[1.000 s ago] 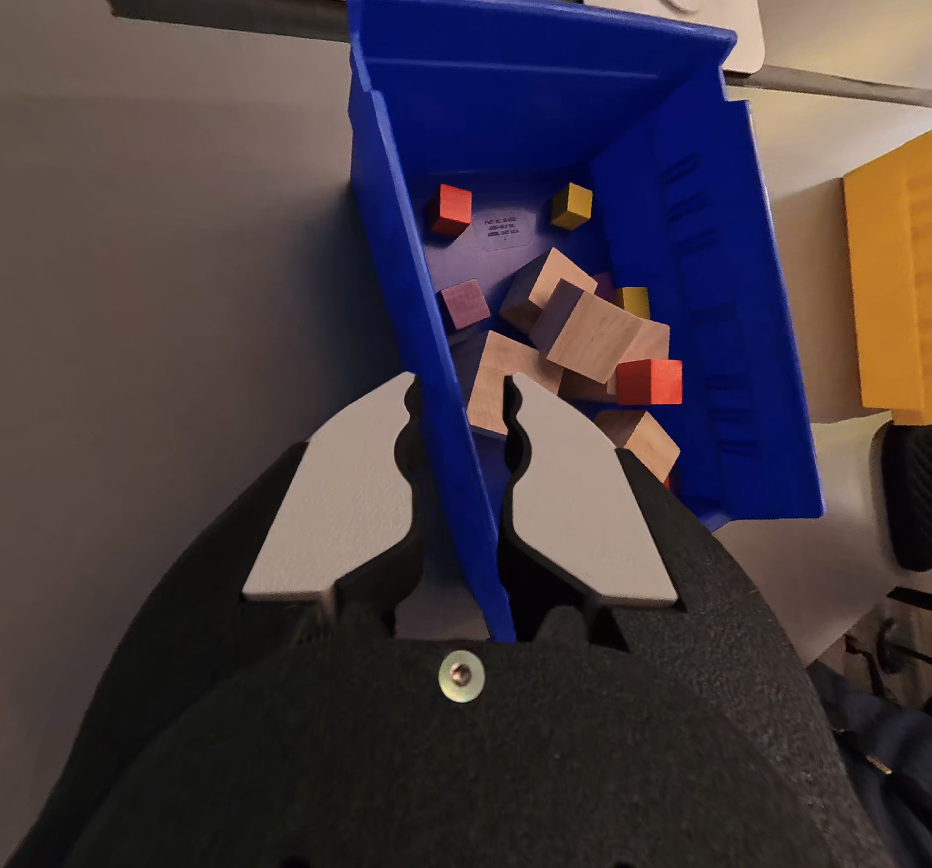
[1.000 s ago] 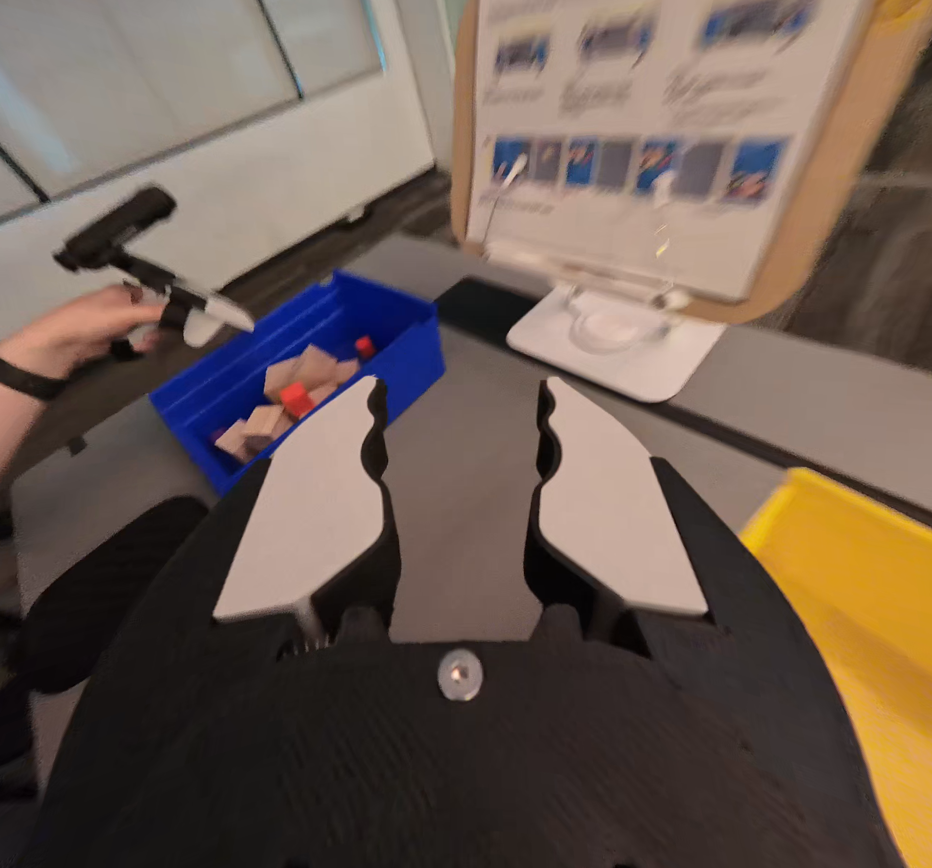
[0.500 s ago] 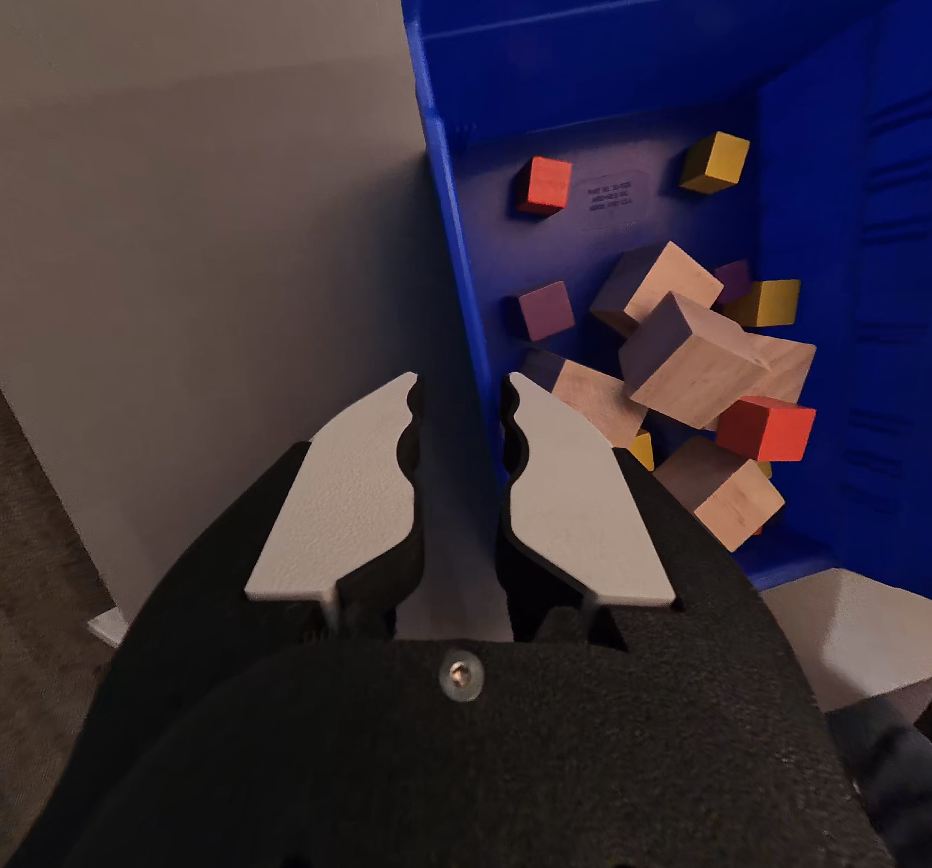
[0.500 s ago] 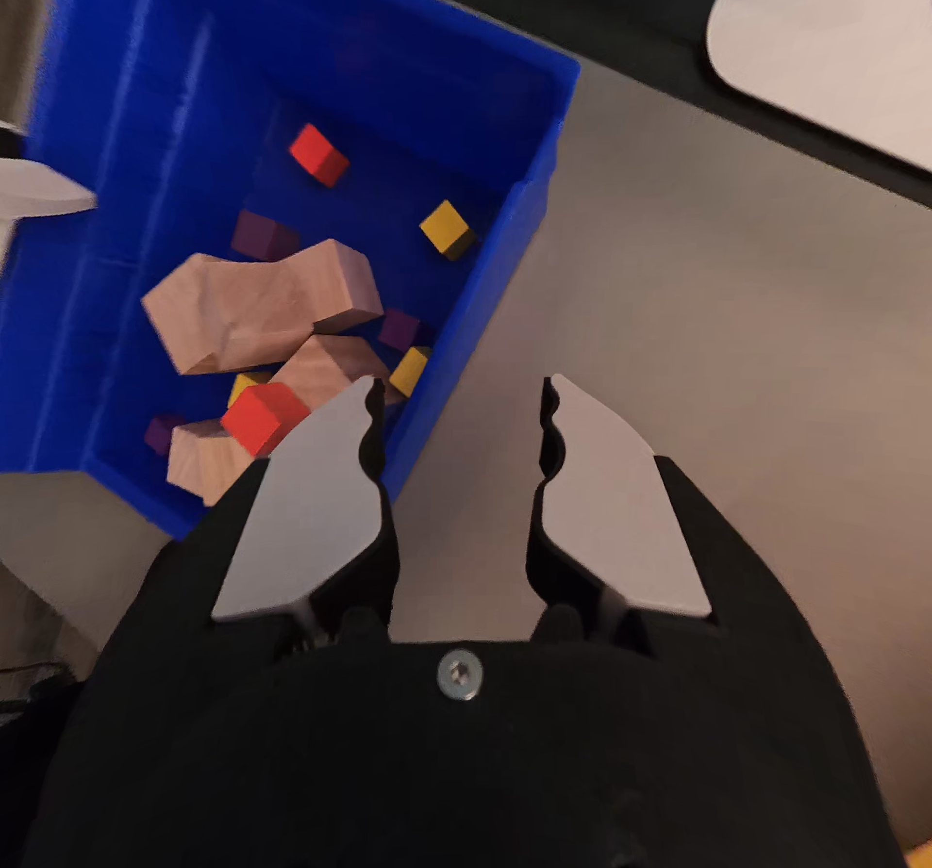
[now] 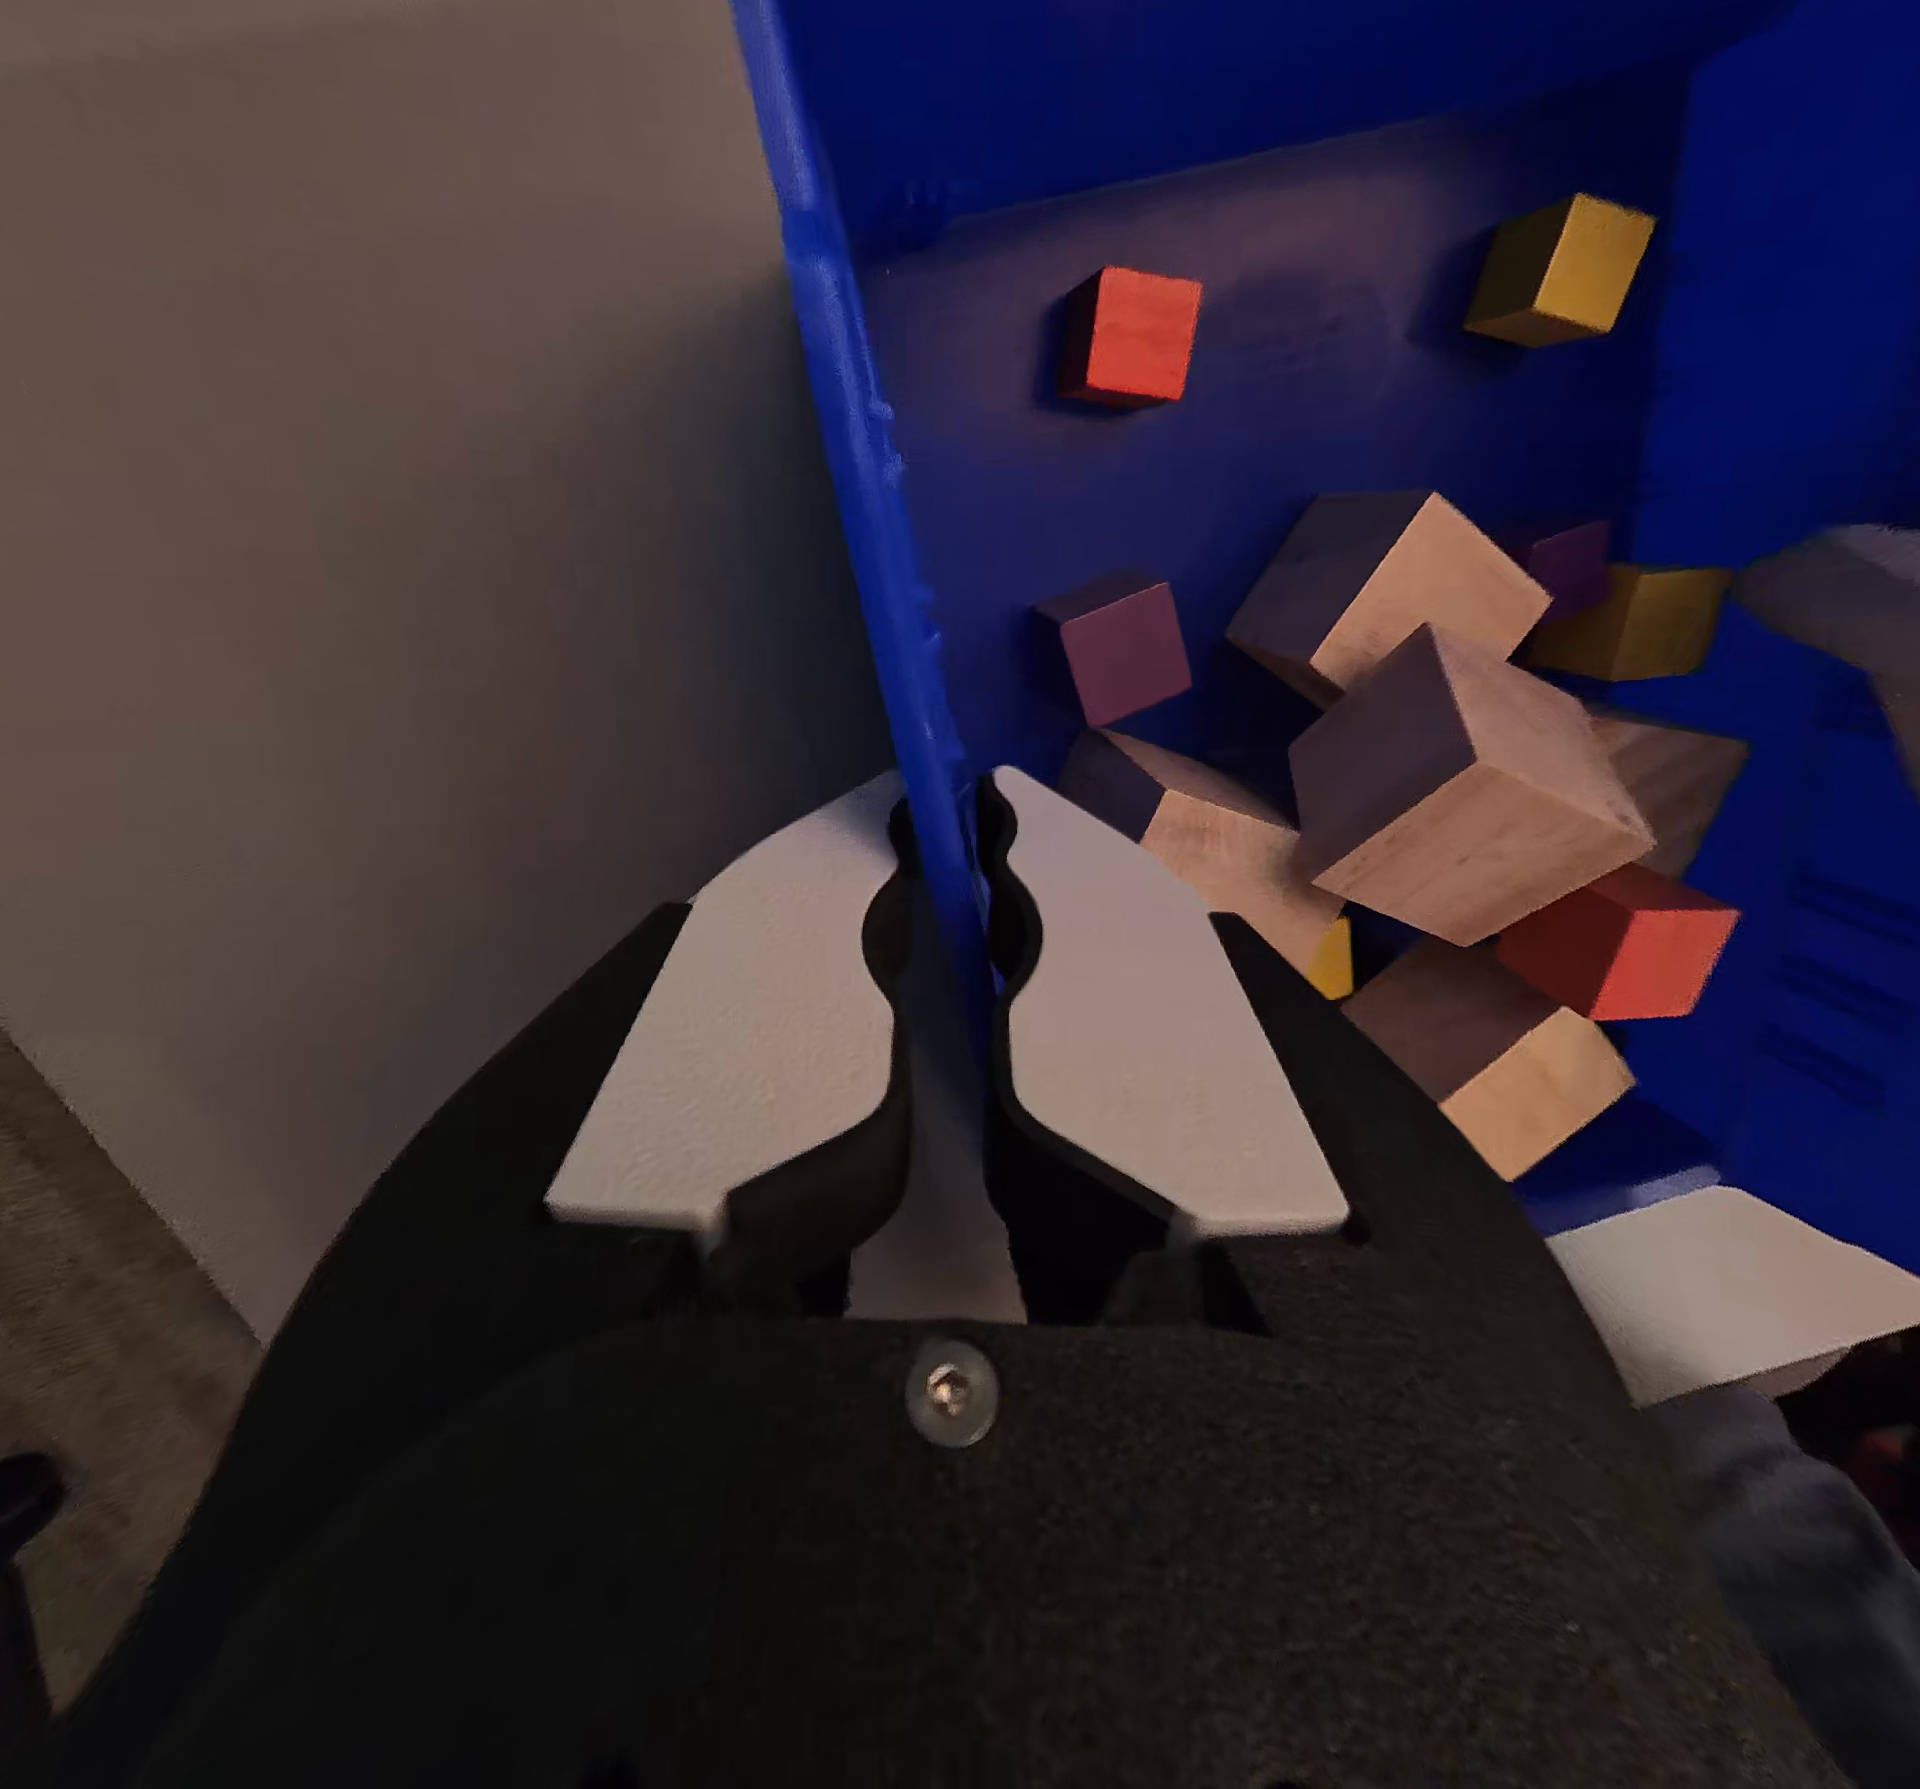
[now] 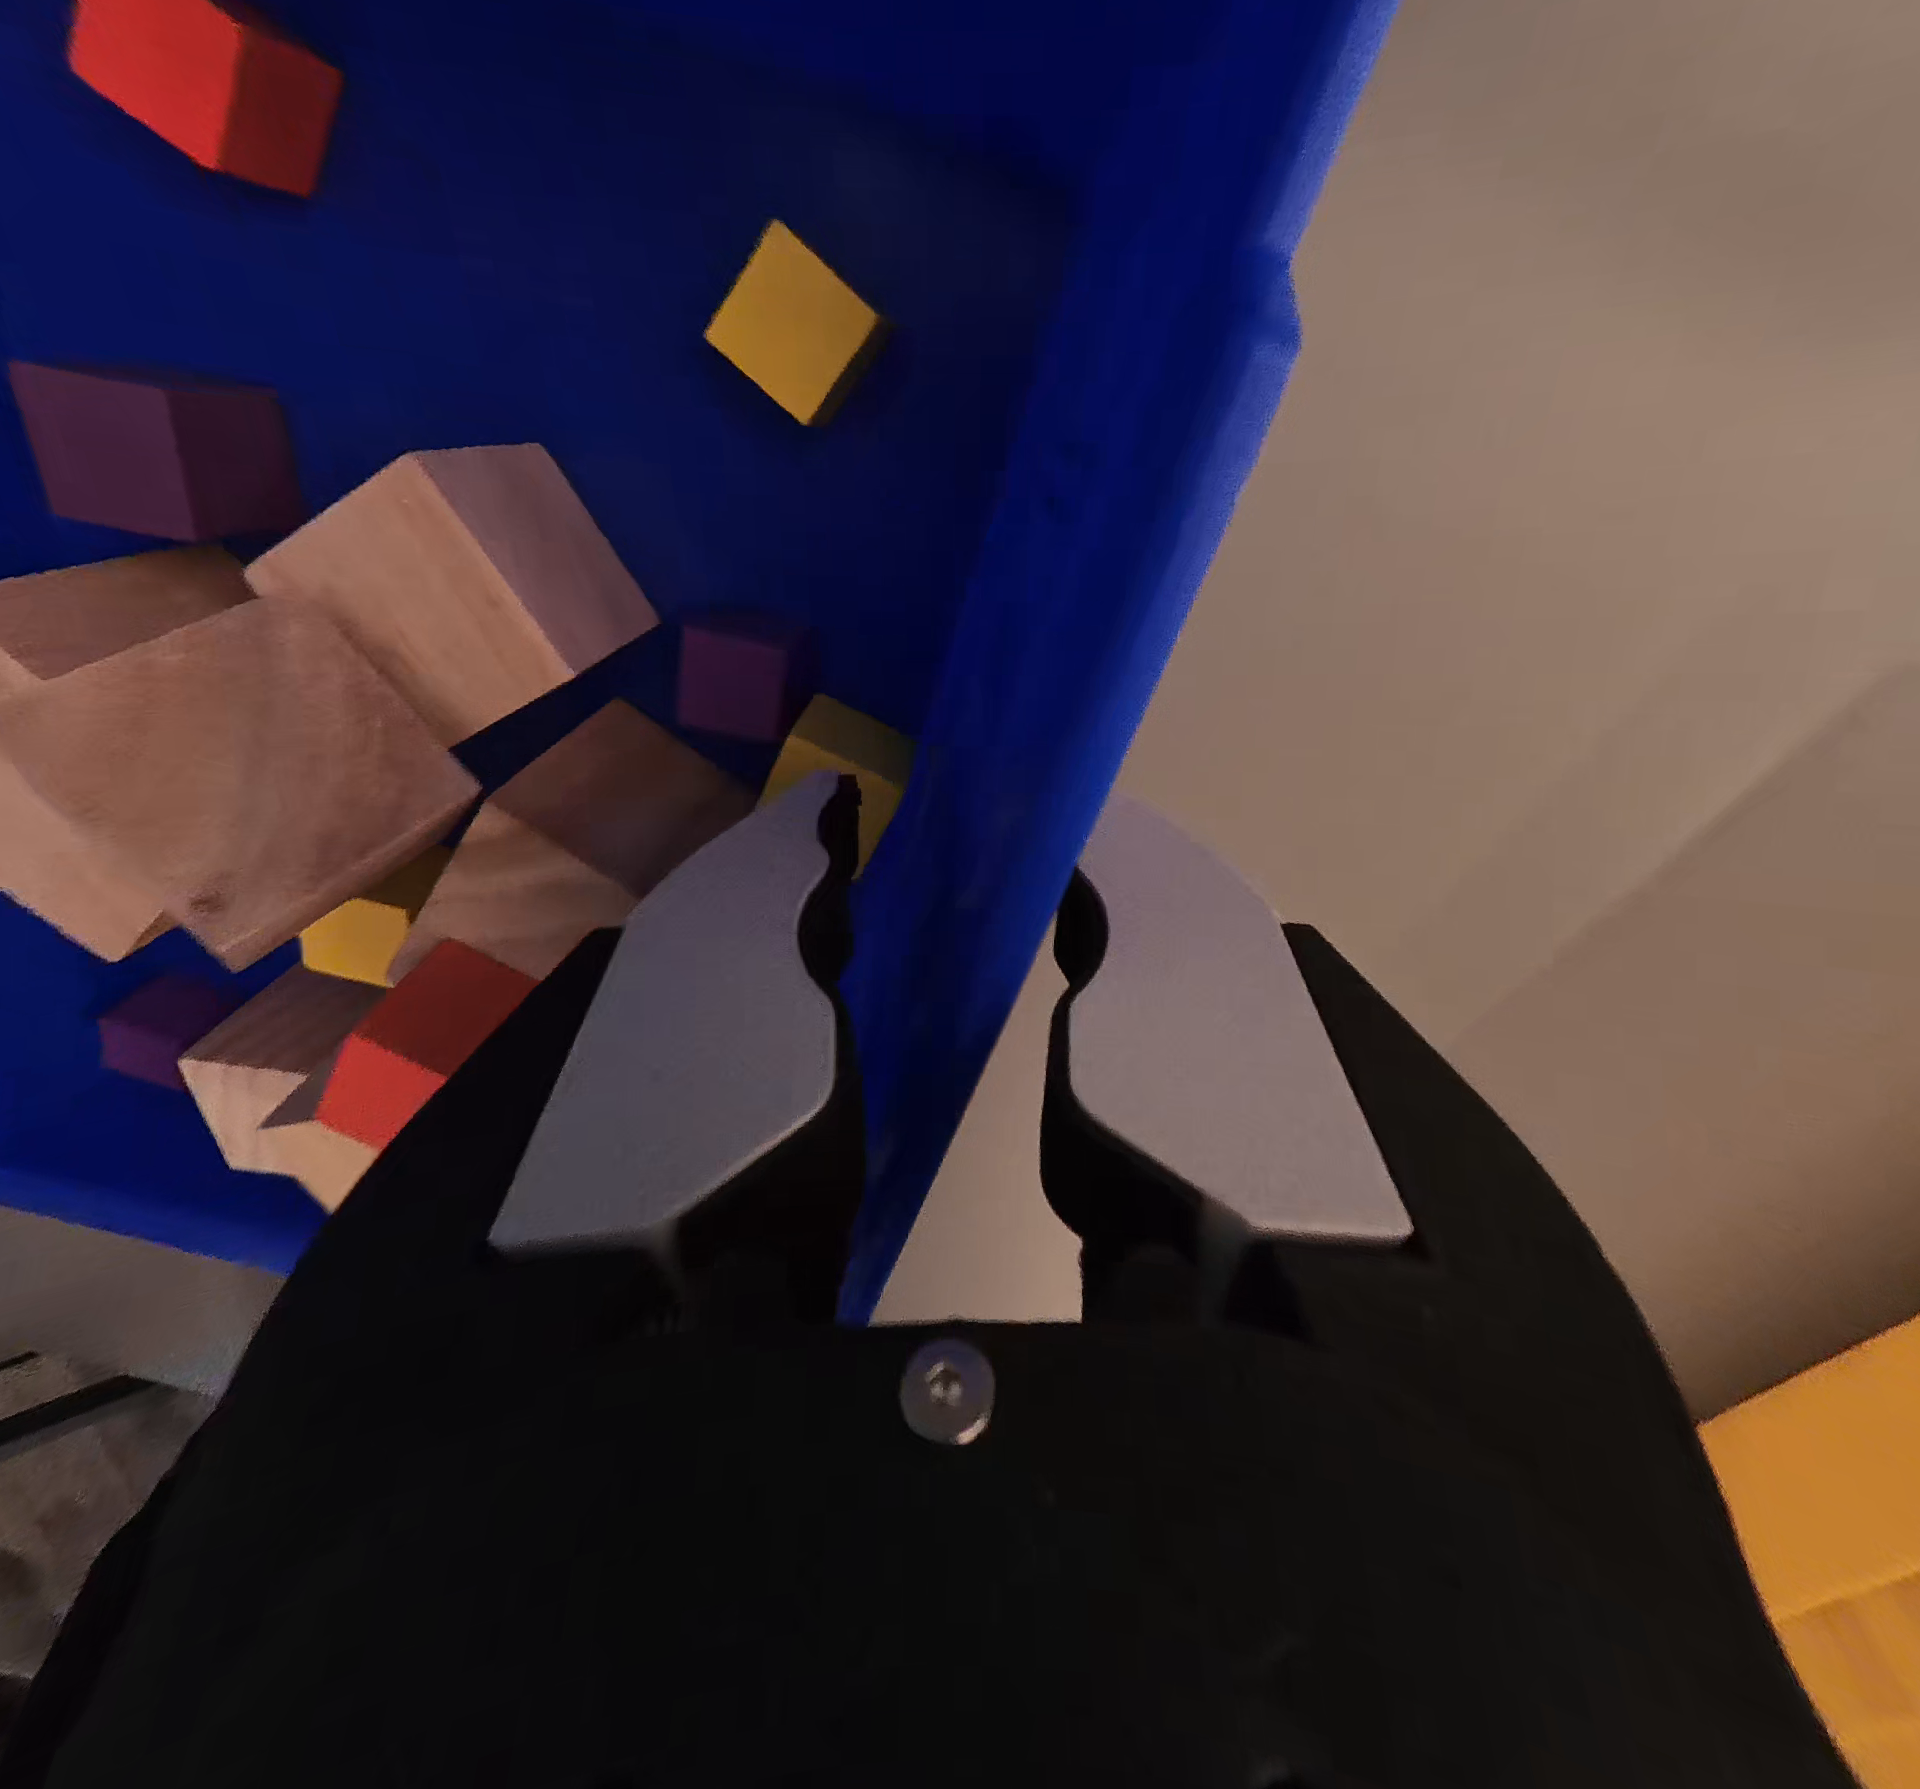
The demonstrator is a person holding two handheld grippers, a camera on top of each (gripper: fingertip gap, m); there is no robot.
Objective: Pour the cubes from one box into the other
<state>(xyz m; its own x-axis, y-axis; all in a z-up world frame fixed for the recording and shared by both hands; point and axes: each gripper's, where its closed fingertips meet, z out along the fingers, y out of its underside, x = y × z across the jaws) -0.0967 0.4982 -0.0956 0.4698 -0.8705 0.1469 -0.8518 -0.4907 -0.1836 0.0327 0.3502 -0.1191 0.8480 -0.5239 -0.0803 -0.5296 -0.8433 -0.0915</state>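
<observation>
The blue box (image 5: pixel 1195 4) holds several cubes: red (image 5: pixel 1132 337), yellow (image 5: pixel 1558 269), purple (image 5: pixel 1117 648) and larger plain wooden ones (image 5: pixel 1455 783). My left gripper (image 5: pixel 940 804) is shut on the box's left wall, one finger outside and one inside. My right gripper (image 6: pixel 966 804) straddles the opposite wall (image 6: pixel 1143 389) and is closed on it, with the left finger (image 6: pixel 717 1012) inside by the cubes (image 6: pixel 416 576). One of its fingers shows blurred at the right edge of the left wrist view (image 5: pixel 1849 617). A corner of the yellow box (image 6: pixel 1818 1531) shows at the lower right.
The grey tabletop (image 5: pixel 364 492) lies to the left of the blue box and also to its right (image 6: pixel 1558 389). The table's edge and the carpet floor (image 5: pixel 83 1220) are at the lower left. A white flat piece (image 5: pixel 1714 1303) lies near the box's front corner.
My left gripper has closed on the box's left wall. My right gripper has swung down from looking across the room, come over the box's right wall and narrowed onto it.
</observation>
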